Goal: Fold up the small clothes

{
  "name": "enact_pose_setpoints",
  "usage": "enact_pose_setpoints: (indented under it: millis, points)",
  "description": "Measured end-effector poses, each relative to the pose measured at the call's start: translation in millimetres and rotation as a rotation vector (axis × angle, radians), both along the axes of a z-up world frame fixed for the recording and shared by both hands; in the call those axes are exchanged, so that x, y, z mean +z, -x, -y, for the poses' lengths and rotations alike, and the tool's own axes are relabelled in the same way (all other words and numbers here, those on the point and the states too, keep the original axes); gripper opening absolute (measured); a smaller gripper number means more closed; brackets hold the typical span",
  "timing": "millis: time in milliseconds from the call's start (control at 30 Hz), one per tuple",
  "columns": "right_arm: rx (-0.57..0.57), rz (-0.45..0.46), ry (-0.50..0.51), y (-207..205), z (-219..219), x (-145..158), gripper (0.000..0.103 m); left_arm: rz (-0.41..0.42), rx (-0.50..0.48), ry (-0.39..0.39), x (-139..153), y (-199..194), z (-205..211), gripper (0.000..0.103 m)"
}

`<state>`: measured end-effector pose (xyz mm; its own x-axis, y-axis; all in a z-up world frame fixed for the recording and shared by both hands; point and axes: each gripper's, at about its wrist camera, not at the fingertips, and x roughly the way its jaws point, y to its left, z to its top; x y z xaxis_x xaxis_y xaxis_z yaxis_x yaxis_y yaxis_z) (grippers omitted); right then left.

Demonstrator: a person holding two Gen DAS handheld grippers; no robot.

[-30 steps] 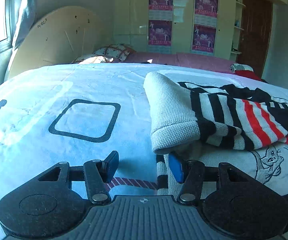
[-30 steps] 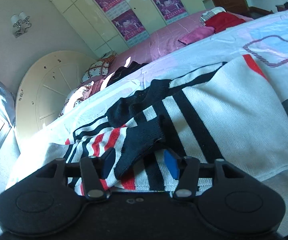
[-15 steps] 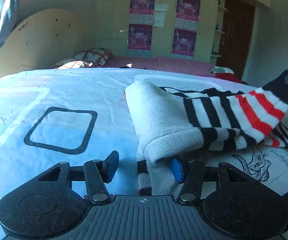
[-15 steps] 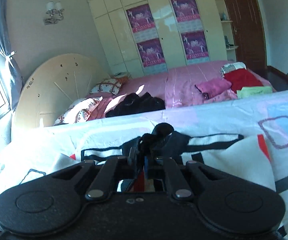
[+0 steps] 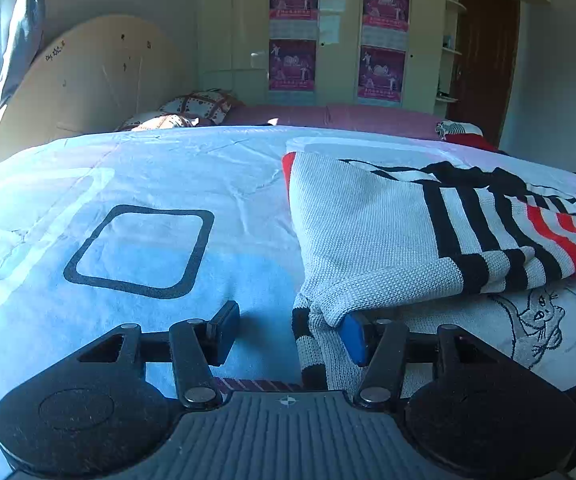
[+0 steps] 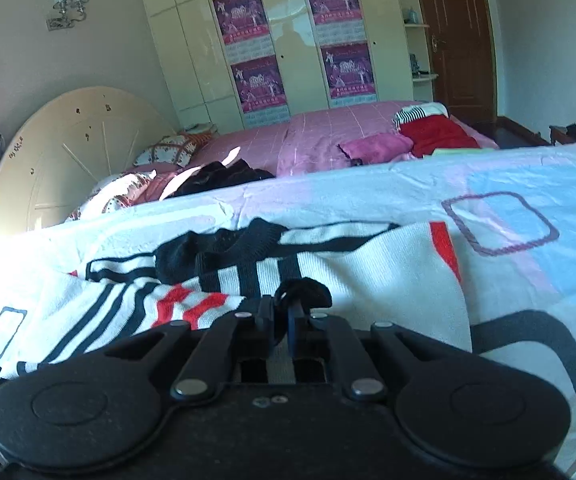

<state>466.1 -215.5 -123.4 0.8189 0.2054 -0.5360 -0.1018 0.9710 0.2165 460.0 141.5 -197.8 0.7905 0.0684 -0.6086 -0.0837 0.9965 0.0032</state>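
Right claw (image 6: pixel 284 316) clamped on sweater's black cuff (image 6: pixel 304 290), left claw (image 5: pixel 288 332) parted, sweater (image 5: pixel 388 240) edge between.

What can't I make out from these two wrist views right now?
- Right wrist view: how much black cuff the right tool pinches; its shut fingers cover it.
- Left wrist view: sweater hem under the left tool's right finger; contact unclear.
- Sweater's right side: cut off by the frame edge.

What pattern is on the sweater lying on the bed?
The sweater is white knit with black and red stripes, clearest in the left wrist view.
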Motion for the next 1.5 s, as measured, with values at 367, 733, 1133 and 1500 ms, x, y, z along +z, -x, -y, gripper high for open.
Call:
enact_pose_setpoints:
  millis: [367, 733, 1133, 1500]
  points:
    - [-0.058, -0.050, 0.183, 3, 11, -15, 0.017, 0.060, 0.022, 0.082, 30, 27, -18, 0.054]
    - [0.162, -0.008, 0.226, 0, -32, -19, 0.010, 0.003, -0.157, -0.093, 2, -46, 89, 0.055]
    - [0.123, 0.003, 0.096, -42, -21, -25, 0.013, 0.058, -0.156, -0.024, 20, -129, 57, 0.055]
    - [0.147, 0.030, 0.065, -53, -36, -18, 0.017, 0.056, -0.105, -0.031, 22, -133, 33, 0.066]
